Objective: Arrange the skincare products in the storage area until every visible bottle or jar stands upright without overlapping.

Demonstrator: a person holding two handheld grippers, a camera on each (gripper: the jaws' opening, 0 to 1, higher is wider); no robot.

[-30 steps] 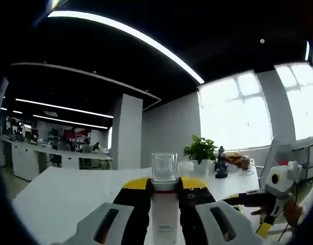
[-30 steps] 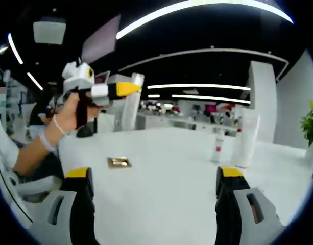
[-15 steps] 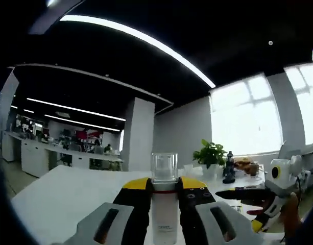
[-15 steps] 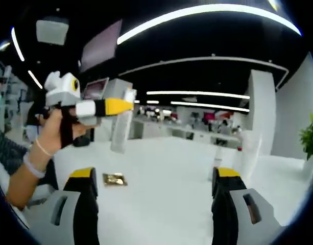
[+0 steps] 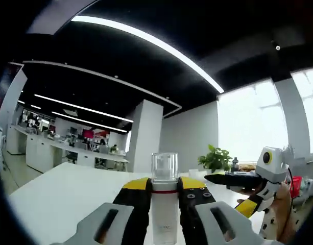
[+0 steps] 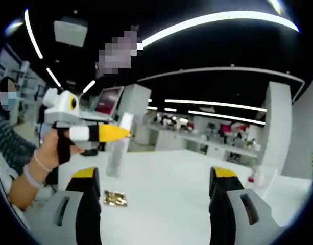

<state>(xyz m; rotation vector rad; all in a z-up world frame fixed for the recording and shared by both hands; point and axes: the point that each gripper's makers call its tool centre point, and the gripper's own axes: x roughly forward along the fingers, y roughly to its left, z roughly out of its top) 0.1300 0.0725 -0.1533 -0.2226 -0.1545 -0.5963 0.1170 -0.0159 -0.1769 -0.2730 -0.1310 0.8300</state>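
Left gripper view: left tongs [image 5: 164, 204] clamped on a white bottle [image 5: 164, 214] with clear cap, held upright, lifted above the table [image 5: 59, 189]. Right gripper view: right tongs [image 6: 152, 194] wide, holding nothing; gold packet [image 6: 115, 198] below. Risk: bottle tipping if released before touching down.

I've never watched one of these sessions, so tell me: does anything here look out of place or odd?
Yes. The left gripper holds a white pump bottle up in the air instead of it standing on the white table. A small flat gold item lies on the table. The right gripper is open and holds nothing.
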